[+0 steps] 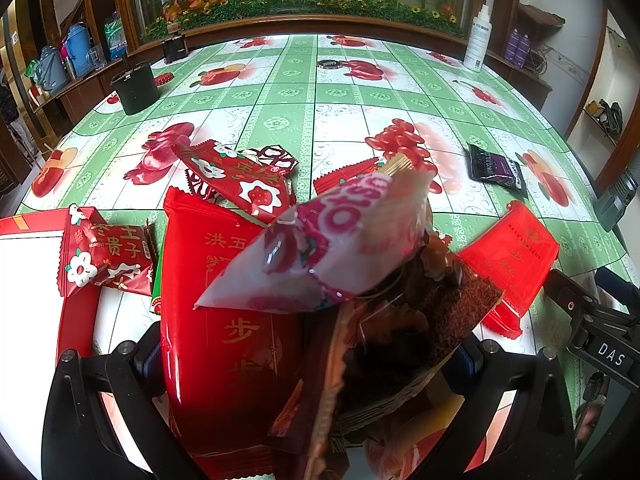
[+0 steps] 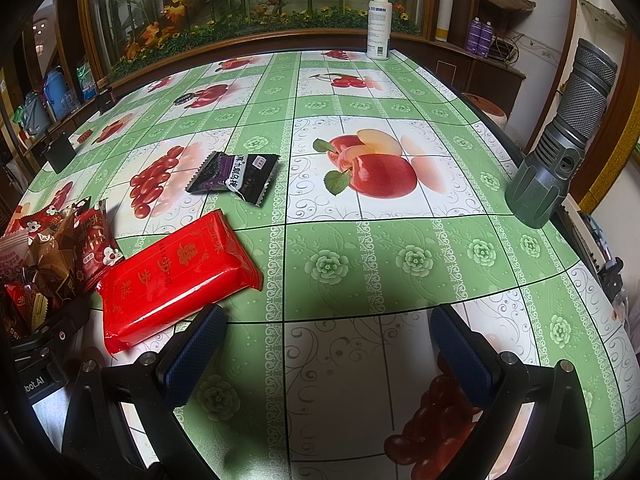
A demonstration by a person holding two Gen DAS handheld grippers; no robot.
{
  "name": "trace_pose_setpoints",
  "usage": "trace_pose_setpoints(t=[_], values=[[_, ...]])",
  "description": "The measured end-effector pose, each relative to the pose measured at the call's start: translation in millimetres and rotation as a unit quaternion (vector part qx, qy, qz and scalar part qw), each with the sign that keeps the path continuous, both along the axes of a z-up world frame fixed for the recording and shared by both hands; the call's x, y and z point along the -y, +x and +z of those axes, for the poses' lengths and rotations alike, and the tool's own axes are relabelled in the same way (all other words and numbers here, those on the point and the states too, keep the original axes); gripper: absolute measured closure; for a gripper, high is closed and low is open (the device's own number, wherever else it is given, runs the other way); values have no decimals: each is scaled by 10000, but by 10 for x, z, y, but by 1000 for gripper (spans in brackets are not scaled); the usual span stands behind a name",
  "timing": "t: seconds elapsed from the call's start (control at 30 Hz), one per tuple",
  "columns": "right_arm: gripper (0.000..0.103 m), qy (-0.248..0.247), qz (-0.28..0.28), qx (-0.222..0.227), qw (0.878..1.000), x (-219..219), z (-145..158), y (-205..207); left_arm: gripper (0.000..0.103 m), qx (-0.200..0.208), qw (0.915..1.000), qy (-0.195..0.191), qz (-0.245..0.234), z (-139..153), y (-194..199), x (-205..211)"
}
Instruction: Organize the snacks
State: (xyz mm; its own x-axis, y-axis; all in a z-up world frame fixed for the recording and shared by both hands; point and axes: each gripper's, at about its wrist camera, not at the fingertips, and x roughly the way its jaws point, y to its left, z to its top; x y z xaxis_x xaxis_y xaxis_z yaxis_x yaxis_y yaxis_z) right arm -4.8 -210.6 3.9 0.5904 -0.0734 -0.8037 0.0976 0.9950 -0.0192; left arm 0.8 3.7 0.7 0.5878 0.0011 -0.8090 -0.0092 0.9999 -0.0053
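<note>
My left gripper is shut on a bundle of snack packets: a long red packet, a pink-and-white packet and a brown packet. It holds them above the table. Red flowered packets lie behind, and one rests on a red-and-white box at the left. A flat red packet and a black-and-purple packet lie on the table. My right gripper is open and empty, just right of the flat red packet.
A green fruit-print cloth covers the table. A dark flashlight stands at its right edge, a white spray bottle at the back, a black pot at the far left. A flower display stands behind.
</note>
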Motion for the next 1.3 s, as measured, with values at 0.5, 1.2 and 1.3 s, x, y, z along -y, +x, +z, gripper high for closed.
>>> trace_pose_setpoints(t=[0.5,1.2,1.3], values=[[0,0,-15,-1,10000,4,-8,7,0,0,10000,-5,-1,1,0,-2],[1,50,282,970,9949,-123,267,-296,0,1466,9884,404,37,919,-952,-108],[1,131,333,1212,9920,-146,354,-389,0,1605,9860,440,97,1028,-1086,-218]])
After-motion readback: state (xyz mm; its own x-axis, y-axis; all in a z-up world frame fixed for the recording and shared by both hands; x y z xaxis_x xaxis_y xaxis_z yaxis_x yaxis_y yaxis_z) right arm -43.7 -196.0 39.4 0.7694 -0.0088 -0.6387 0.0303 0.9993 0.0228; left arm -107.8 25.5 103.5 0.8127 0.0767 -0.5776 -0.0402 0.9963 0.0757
